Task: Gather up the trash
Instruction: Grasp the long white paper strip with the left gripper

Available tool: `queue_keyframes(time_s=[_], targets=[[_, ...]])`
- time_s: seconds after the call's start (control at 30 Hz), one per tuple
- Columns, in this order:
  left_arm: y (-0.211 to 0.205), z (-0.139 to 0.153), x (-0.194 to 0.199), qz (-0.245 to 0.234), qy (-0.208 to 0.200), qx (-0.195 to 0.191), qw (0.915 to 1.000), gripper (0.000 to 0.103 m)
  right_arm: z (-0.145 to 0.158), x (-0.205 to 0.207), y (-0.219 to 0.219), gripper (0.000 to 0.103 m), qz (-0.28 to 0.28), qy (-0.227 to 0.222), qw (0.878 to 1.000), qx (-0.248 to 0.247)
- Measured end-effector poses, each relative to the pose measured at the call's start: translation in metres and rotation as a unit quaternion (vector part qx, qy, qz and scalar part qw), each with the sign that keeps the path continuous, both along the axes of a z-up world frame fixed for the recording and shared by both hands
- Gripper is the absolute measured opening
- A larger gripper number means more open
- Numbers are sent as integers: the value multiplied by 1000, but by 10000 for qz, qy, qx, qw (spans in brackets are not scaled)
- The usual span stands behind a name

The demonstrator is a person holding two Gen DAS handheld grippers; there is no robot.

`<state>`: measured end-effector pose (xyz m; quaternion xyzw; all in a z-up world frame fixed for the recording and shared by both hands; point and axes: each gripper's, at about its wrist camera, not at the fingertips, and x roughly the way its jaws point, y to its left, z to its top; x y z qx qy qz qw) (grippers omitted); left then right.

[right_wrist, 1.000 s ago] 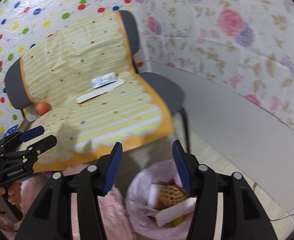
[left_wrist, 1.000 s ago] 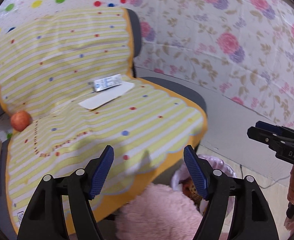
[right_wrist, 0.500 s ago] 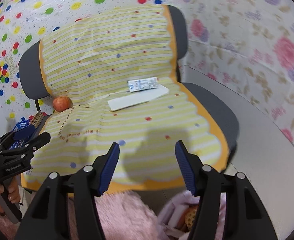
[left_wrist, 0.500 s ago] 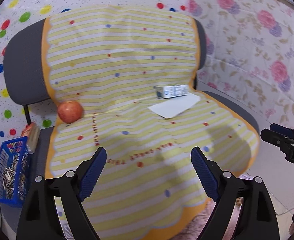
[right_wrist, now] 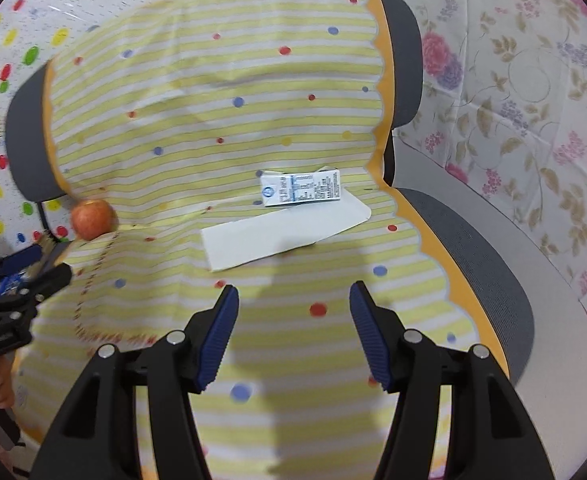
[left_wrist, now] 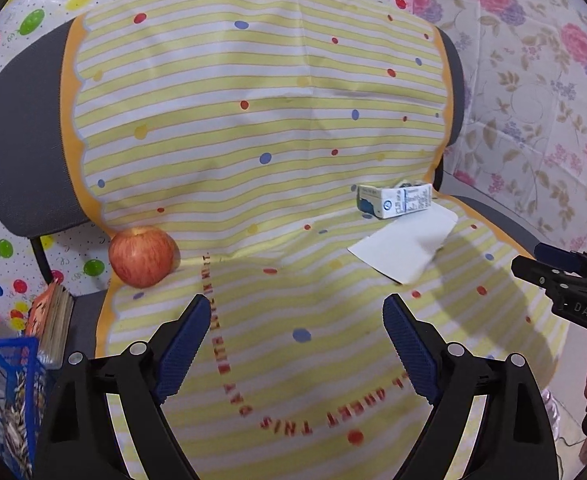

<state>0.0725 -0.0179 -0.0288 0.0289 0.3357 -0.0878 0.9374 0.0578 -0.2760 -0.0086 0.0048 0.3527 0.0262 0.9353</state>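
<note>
Two grippers, both spread wide and empty, above one chair (right_wrist: 489, 248) draped in a striped cloth (left_wrist: 253, 128).
Left gripper (left_wrist: 293, 346): over the seat's front.
Right gripper (right_wrist: 293, 330): facing the trash, better placed for the pick.
White paper sheet (right_wrist: 281, 236): flat mid-seat; likely hard to pinch, so catch an edge.
Small carton (right_wrist: 301, 189): touching the sheet's far edge, against the backrest; easiest first grab, across its short sides.
Apple (left_wrist: 142, 255): left seat crease; probably not trash.

- My left wrist camera looked forward, slightly down, close over the chair (left_wrist: 25, 152) seat.
- My right one faced likewise from the right.
- Both shared the carton (left_wrist: 394, 200) (right_wrist: 300, 189).
</note>
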Motion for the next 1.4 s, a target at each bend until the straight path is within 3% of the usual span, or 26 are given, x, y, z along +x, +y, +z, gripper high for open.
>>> queue_keyframes(time_s=[0.27,0.43,0.5,0.77,0.83,0.9,1.0,1.23,1.4], targets=[[-40,-29,51,-966,521,-176,9938,87,-24,48,-19,57,-278,285,9991,168],[-84,-48,66,-1413,693,366,9869,86,-24,51,-30,57,-366,262,9989,122],[-99,-52,70,-1571,779,629,9825,76,-22,51,-39,57,-444,246,9985,204],[-124,-71,91,-1906,1066,1249,9678,62,-19,43,-60,57,-528,203,9978,343],[-127,-71,91,-2014,1048,1275,9655,55,-18,40,-64,57,-548,181,9976,379],[-128,-70,87,-2152,1006,1270,9631,30,-17,35,-67,57,-557,167,9975,393],[-132,-67,80,-2138,791,1446,9629,6,-15,27,-70,57,-552,135,9975,416],[-121,-24,31,-2108,253,930,9728,2,-2,-5,-76,57,-576,-17,9975,401],[-88,17,-8,-1817,75,226,9831,0,3,-31,-74,57,-525,-58,9977,420]])
